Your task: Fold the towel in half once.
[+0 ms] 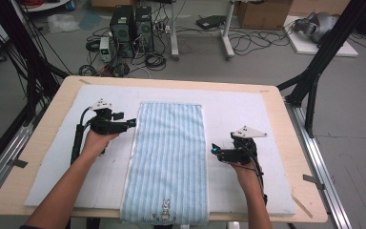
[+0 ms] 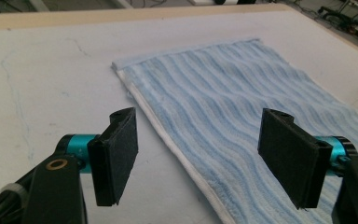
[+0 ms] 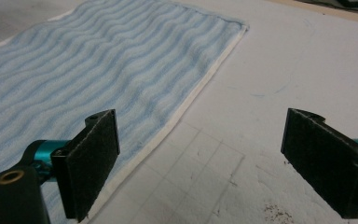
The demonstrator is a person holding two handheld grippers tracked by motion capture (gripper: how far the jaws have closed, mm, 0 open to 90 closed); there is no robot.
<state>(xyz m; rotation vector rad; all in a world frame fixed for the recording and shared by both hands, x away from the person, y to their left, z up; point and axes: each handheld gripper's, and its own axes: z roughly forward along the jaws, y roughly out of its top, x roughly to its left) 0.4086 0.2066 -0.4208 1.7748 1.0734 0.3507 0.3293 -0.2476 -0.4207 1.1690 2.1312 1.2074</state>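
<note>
towel (image 1: 169, 157): soft, light, floppy | grab the long edges | left gripper (image 1: 132, 123) and right gripper (image 1: 214, 149): both released, holding nothing

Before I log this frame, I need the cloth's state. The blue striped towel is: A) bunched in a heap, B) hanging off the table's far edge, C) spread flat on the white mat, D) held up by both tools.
C: the blue striped towel lies spread flat on the white mat, both tools open beside it.
</note>
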